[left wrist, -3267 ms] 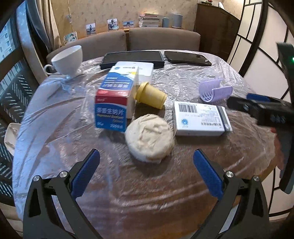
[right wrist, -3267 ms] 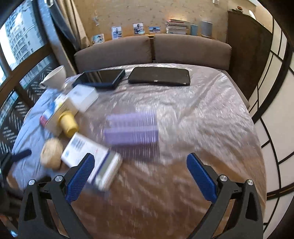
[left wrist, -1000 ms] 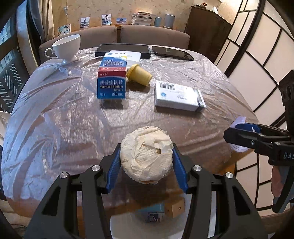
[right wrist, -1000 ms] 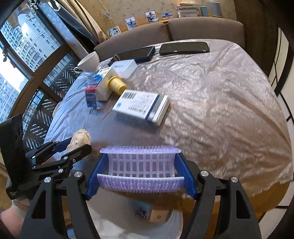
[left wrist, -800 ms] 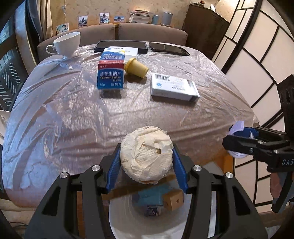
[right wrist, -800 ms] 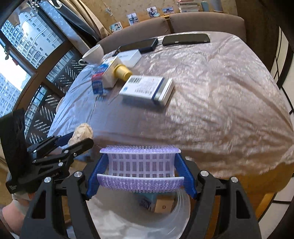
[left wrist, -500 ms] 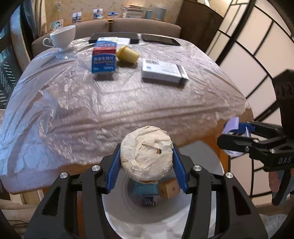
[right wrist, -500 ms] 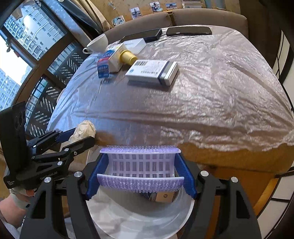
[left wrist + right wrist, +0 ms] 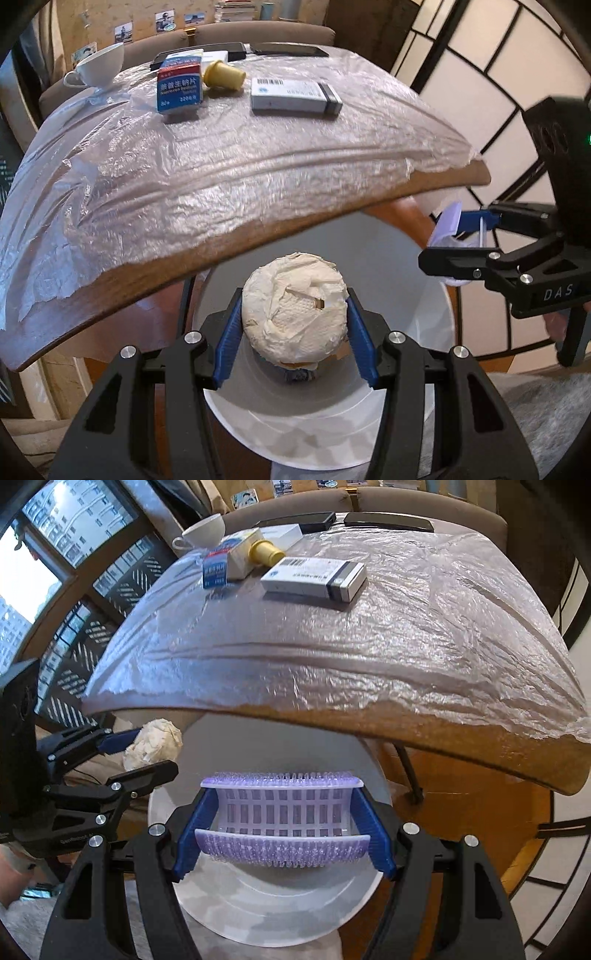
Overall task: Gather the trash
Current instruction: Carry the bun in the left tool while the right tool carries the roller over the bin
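Crumpled cream tissue wad (image 9: 294,308) is pinched between the blue pads of the left gripper (image 9: 295,325), and the purple slotted plastic piece (image 9: 282,825) is clamped by its two ends in the right gripper (image 9: 282,830); both tools are pointed steeply down over the open mouth of the white bin (image 9: 413,288), which stands on the floor directly beneath the fingertips and just below the near edge of the table (image 9: 258,225). The release is judged to be the step in hand; it is best done with each load held well inside the bin's rim, the jaws then being spread fully so that nothing catches on a pad; the purple piece is wide and springy, so it should be centred over the opening lest an end strike the rim and tip out. Some box-like scraps can be made out at the bottom of the bin, under the wad.

Beyond the fingertips, on the plastic-covered tabletop, a blue and white carton (image 9: 180,90), a yellow cap (image 9: 224,75) just beside it and a flat white box (image 9: 295,96) are left to be gathered; a white cup (image 9: 99,68) and dark tablets (image 9: 388,521) at the far side are not judged to be trash. The overhanging table edge is near both tools and could be knocked when they are raised; the two grippers are also near each other over one opening.
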`<state>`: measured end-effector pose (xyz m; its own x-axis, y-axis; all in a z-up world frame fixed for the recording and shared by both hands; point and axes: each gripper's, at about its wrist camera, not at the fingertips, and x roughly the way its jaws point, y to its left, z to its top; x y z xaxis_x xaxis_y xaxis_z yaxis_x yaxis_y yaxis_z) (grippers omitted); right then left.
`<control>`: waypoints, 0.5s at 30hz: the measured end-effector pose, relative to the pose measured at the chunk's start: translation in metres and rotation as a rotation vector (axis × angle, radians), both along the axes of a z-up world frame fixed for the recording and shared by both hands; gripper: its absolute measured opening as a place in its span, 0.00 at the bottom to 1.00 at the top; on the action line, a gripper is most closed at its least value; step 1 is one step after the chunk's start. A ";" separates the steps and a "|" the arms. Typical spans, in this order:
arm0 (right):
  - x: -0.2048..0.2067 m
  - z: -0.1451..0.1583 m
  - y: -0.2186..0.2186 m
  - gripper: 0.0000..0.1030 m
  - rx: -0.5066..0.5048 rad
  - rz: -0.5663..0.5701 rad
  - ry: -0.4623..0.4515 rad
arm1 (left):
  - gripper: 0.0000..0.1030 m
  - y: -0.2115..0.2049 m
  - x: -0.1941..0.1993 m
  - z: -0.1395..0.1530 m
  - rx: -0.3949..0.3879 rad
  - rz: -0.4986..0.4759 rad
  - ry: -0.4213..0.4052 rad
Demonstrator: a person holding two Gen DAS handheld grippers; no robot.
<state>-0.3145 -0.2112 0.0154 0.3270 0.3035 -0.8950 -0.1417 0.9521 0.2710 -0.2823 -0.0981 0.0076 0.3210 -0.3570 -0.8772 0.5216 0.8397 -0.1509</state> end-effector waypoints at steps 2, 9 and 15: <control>-0.001 -0.003 0.002 0.69 -0.007 0.006 0.007 | 0.52 -0.001 -0.004 -0.004 0.017 -0.014 0.000; -0.006 -0.016 0.005 0.69 -0.023 0.015 0.032 | 0.52 -0.002 -0.008 -0.026 0.060 -0.036 0.041; -0.006 -0.027 0.010 0.69 -0.037 0.026 0.052 | 0.52 -0.001 -0.010 -0.040 0.085 -0.039 0.060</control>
<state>-0.3204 -0.2014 -0.0112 0.2725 0.2780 -0.9211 -0.1532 0.9577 0.2437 -0.2919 -0.0992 -0.0326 0.2543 -0.2914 -0.9222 0.5463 0.8301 -0.1116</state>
